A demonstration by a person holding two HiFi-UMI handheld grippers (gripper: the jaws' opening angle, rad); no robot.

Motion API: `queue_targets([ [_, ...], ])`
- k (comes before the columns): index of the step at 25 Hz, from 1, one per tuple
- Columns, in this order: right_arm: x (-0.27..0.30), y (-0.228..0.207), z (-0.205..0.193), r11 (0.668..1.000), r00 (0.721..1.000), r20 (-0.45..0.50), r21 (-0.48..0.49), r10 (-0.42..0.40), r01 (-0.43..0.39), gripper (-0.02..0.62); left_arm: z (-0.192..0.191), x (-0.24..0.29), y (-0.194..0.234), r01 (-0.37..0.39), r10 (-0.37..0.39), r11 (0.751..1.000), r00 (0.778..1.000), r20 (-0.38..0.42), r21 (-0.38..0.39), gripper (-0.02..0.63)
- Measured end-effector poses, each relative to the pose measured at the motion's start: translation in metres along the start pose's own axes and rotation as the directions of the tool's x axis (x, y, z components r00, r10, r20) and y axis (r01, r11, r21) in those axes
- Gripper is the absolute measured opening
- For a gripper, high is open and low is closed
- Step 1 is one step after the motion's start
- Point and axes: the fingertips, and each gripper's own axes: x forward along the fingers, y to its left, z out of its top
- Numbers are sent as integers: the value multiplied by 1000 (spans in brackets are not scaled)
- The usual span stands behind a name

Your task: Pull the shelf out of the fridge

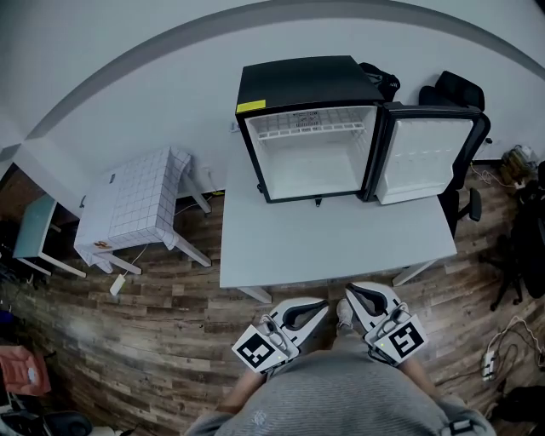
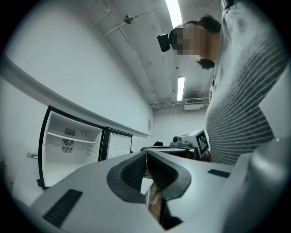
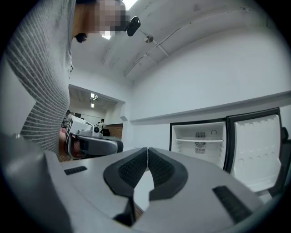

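Left gripper (image 2: 146, 155) jaws pressed together, open fridge (image 2: 72, 157) at left, shelf (image 2: 72, 137) inside, right gripper (image 2: 188, 140) beyond

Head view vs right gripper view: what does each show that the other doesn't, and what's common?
Only the head view: the side table with its grid cover, and the black top of the fridge.

Only the right gripper view: the ceiling light, a back room with people in it, and the right gripper close up, jaws together and empty.

Both: the fridge with its door open, the shelf inside it, and the left gripper.
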Motion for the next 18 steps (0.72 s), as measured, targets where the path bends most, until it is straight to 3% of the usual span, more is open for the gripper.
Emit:
queue_targets([
  [12,38,-71,2,1000,1000,4,4,-9,9,14,-4,41,63,-26,25,999,999,-31,-19,12],
  [18,53,-114,0,999,999,10,20,34,-34,14,3,77,96,-45,45,999,999,-16,-4,12],
])
